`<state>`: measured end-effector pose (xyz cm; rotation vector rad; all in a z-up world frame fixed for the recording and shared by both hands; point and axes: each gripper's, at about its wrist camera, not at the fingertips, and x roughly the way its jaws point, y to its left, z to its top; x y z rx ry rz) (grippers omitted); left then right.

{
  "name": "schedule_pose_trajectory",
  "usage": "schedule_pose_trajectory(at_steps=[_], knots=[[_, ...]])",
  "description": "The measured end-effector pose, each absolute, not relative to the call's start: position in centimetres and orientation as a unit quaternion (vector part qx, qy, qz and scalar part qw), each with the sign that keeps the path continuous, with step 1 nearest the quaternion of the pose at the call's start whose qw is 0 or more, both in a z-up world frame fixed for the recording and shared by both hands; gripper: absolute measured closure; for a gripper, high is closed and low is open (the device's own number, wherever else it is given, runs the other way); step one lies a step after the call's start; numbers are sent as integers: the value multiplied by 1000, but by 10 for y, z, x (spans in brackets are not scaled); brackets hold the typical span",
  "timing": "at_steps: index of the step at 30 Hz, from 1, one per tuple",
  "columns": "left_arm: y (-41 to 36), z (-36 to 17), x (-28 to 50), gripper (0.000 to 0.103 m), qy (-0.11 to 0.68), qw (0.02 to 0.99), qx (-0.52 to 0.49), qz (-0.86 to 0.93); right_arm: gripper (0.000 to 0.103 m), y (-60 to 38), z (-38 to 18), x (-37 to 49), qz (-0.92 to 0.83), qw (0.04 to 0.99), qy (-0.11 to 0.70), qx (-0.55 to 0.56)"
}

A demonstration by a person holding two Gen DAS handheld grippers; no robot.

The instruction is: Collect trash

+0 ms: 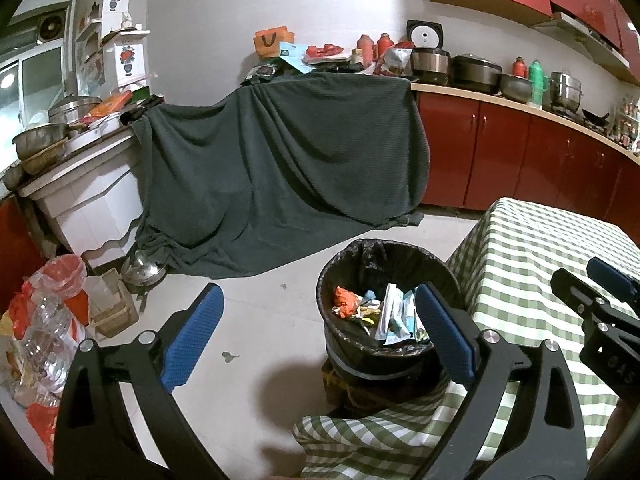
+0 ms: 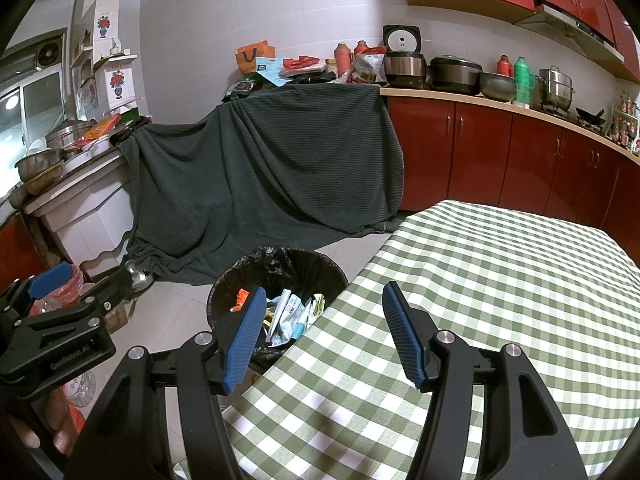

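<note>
Left wrist view
Left gripper (image 1: 318,304): jaws were spread wide with nothing between the blue pads, hanging above the floor and the bin's near side.
Trash bin (image 1: 440,354): round, black-lined, it stood on the pale tile floor (image 1: 256,312) right against the corner of the table; its right edge sat behind the gripper's right pad.
Trash (image 1: 382,312): there it was, down in the bin, an orange wrapper on the left, white and pale blue packets upright beside it.
Checked tablecloth (image 1: 532,248): green and white, draped over the table to the right, a fold drooping below the bin.
Right gripper (image 1: 596,282): poked in from the right over the cloth; from here I could not tell how its jaws stood.
Dark green cloth (image 1: 280,168): thrown over something large against the back wall.
Plastic bottles (image 1: 48,344): clear ones heaped at the far left.

Right wrist view
Right gripper (image 2: 324,298): released, pads well apart, gripping nothing, over the table's left edge.
Trash bin (image 2: 240,280): just beyond the table edge, partly behind the left pad.
Trash (image 2: 292,312): packets and wrappers lay piled inside.
Checked tablecloth (image 2: 500,280): bare squares ahead.
Left gripper (image 2: 80,282): off to the left, low over the floor, seen side-on.
Red cabinets (image 2: 480,152): ran along the right wall under a counter of pots.
</note>
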<state>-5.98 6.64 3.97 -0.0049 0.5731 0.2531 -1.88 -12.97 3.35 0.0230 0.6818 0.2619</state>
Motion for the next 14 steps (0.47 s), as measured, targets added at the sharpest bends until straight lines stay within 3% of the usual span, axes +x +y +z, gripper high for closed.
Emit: schedule_pose_trajectory(at_steps=[11,14], knots=[[56,36,-57,7,283,953,4,107,43,-131,33,-19,123,935,333,12],[49,33,-51,7,294,951,2,95,38,-138,33,-17,114,937,331,14]])
